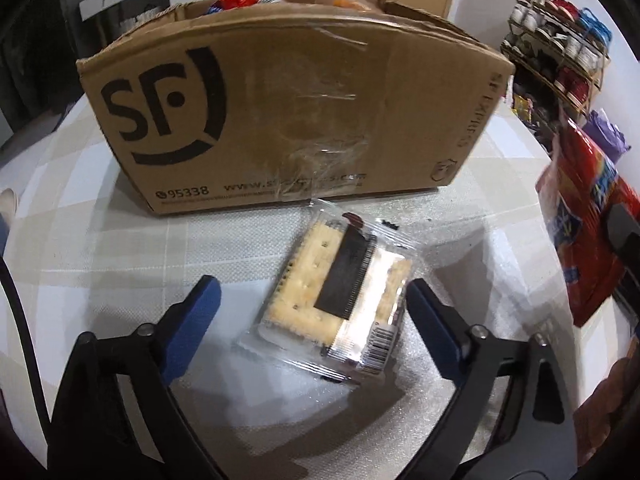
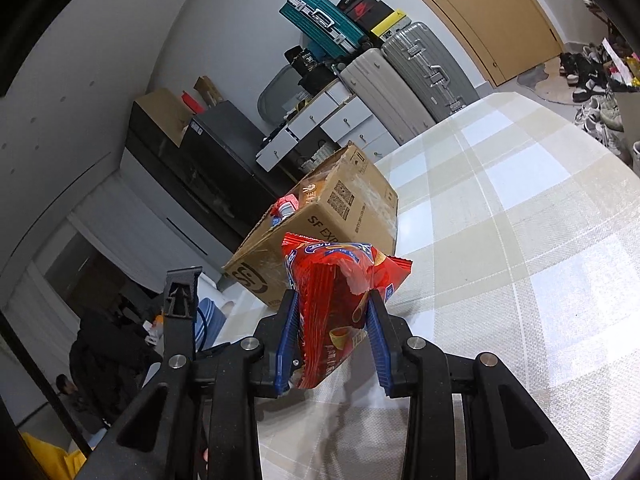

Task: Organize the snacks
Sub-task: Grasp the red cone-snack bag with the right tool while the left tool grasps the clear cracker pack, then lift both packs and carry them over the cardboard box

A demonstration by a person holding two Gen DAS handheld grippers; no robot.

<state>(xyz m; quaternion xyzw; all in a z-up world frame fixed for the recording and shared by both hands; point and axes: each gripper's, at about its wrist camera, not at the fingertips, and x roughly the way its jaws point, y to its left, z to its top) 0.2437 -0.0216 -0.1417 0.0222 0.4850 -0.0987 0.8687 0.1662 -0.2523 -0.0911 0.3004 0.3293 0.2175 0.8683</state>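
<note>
Cracker pack (image 1: 328, 300): on the table (image 1: 80, 240), at 6 o'clock from the box (image 1: 280, 112), between the left gripper (image 1: 312, 292) fingers, untouched.
Handling: probably light, brittle, slick wrap; grip its long sides gently.
Axis: runs 1 to 7 o'clock.
Left jaws: apart.
Right gripper (image 2: 334, 312): clamped on chip bag (image 2: 340, 304), soft, top toward 12.

A checked cloth (image 2: 520, 216) in beige, white and pale blue covered the table. Beyond its far edge, a teal suitcase (image 2: 320, 20) lay atop shoe boxes (image 2: 368, 8), beside two upright suitcases, one cream (image 2: 384, 88) and one grey (image 2: 428, 68), against the wall. White drawer units (image 2: 332, 124) stood next to them. Shoes (image 2: 592, 92) crowded the floor by a wooden door (image 2: 492, 12). A person in dark clothing (image 2: 104, 360) sat at lower left.
</note>
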